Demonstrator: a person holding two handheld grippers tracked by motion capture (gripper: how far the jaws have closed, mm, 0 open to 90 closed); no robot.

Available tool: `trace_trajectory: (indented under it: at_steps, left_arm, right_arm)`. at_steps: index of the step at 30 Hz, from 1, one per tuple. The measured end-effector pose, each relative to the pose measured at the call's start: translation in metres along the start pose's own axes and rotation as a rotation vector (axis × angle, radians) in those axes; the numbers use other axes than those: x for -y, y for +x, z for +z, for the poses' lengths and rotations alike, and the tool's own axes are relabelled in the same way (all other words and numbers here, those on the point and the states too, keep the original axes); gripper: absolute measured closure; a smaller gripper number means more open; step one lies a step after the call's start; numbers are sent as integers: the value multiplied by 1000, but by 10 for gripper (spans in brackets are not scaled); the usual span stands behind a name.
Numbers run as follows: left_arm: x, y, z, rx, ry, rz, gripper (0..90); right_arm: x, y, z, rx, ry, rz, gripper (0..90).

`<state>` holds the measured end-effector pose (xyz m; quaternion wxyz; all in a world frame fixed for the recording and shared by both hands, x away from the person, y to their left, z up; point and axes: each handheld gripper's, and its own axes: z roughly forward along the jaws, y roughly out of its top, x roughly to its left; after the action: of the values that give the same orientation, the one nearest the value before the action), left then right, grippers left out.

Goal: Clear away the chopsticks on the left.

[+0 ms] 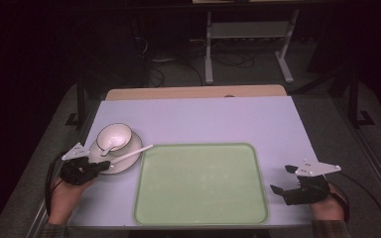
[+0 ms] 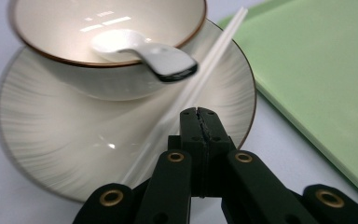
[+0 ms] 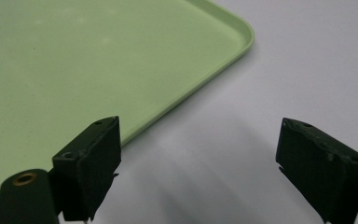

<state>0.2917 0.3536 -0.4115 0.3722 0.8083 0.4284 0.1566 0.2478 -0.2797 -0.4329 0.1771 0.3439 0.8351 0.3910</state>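
Note:
A cream bowl point(image 1: 115, 134) with a white spoon point(image 1: 109, 146) in it stands on a ribbed plate point(image 1: 134, 144) at the table's left. White chopsticks point(image 1: 135, 152) lie across the plate, pointing at the green tray point(image 1: 201, 183). My left gripper point(image 1: 106, 164) hovers at the plate's near edge. Its jaws are shut, with the chopsticks point(image 2: 214, 51) passing just beside and under them; nothing shows between the jaws. My right gripper point(image 1: 282, 179) is open to the right of the tray. In the right gripper view, its gripper point(image 3: 200, 140) stands over bare table by the tray's corner point(image 3: 51, 60).
A white table top point(image 1: 203, 119) carries everything, with a wooden strip point(image 1: 193, 92) along its far edge. Beyond it, the dark floor holds cables and a metal stand point(image 1: 248, 44). Bare table lies behind the tray and at its right.

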Motion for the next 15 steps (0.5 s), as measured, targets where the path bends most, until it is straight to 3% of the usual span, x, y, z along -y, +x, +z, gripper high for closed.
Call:
trace_trajectory:
  at_steps: [8,15]
  left_arm:
    - [-4,-8,15,-2,24,24,899]
    - [-7,-12,29,-44,52,36,899]
  right_arm:
    - [0,1,0,1,2,-1,131]
    - [0,0,0,1,2,-2,131]
